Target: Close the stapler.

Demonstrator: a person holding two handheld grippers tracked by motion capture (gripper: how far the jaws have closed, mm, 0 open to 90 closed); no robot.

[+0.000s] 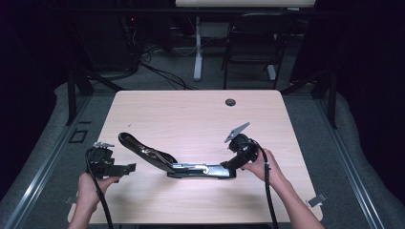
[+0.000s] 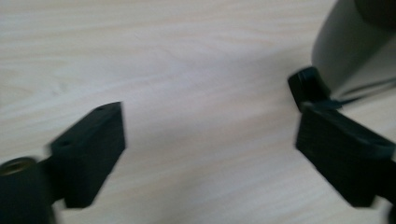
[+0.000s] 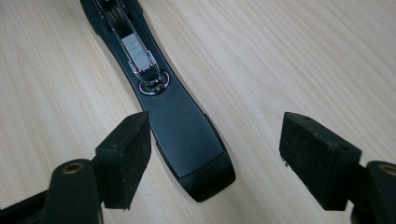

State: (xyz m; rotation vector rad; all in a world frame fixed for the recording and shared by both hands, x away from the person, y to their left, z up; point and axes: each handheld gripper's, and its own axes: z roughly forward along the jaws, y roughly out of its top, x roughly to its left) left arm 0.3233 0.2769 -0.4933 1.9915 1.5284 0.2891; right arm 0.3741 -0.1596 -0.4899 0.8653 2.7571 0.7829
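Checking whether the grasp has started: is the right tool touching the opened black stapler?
Apart. In the right gripper view the right tool has its jaws open on either side of the stapler's base end, with bare table visible between each jaw and the stapler.

Black stapler (image 1: 176,164) lying swung open on table, staple channel exposed, apparently loaded.

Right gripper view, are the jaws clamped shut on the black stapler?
No, the right gripper stands wide open, its jaws either side of the black stapler base without touching it.
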